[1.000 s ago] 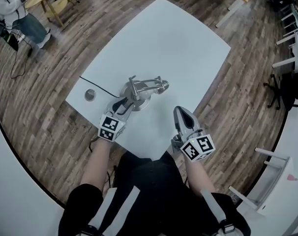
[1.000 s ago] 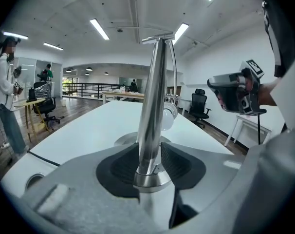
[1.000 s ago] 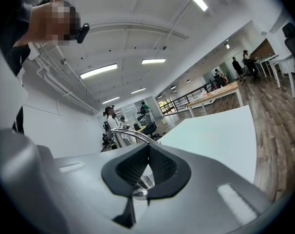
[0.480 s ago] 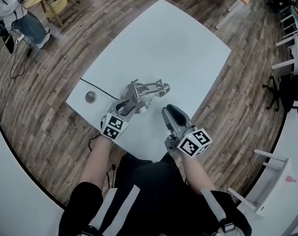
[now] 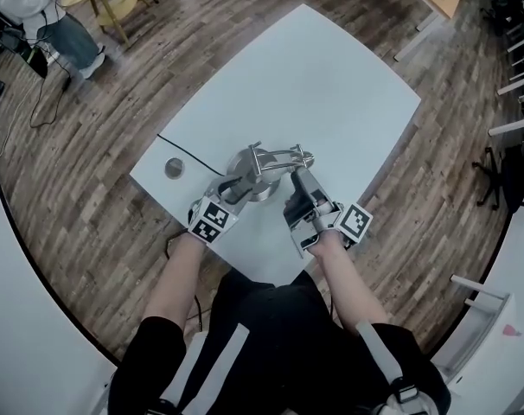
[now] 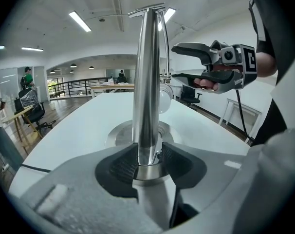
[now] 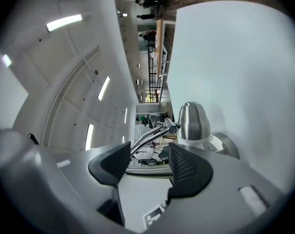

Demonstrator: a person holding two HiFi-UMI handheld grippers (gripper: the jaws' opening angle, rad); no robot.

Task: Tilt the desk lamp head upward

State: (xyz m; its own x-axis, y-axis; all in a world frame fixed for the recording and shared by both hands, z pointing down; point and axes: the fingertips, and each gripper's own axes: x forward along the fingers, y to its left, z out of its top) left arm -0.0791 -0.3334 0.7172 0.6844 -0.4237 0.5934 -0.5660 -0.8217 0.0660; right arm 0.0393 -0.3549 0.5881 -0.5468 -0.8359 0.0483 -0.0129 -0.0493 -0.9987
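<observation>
Mid-frame: white rectangular tabletop [image 5: 331, 76], askew on brown wood-plank floor [image 5: 89, 145]. Bears round silver lamp base [image 5: 260, 187] near lower edge, small grey round disc [image 5: 174, 168] and thin black cable [image 5: 188, 152] at left corner.

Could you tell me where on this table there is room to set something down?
The whole far half of the table is bare, from the lamp out to the far edges. The near strip is crowded: lamp, cable, round hole, and both grippers, jaws just opened: left gripper around the lamp post, right gripper empty beside the lamp head.

Bright even light, fisheye-warped edges
</observation>
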